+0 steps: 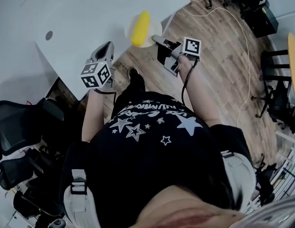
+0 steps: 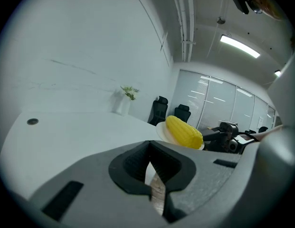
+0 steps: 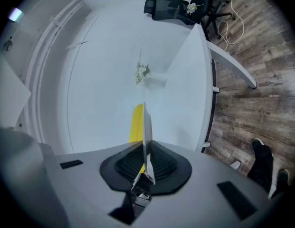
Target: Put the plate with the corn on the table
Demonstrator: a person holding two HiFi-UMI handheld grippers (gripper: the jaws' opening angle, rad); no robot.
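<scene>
Plate with 1 corn cob is held at the edge of the table by the right gripper. The rim is pinched between its fingers, and the plate is seen edge-on there. Plate-to-table contact can't be told. Left gripper is positioned near the plate, over the table edge, its fingers pressed together with nothing gripped.

Brown wood-plank floor. White flat-topped table against a plain white wall. Black mesh office chairs at left. Glass partition wall. Long ceiling strip light lit. Small green plant in white vase on the table.
</scene>
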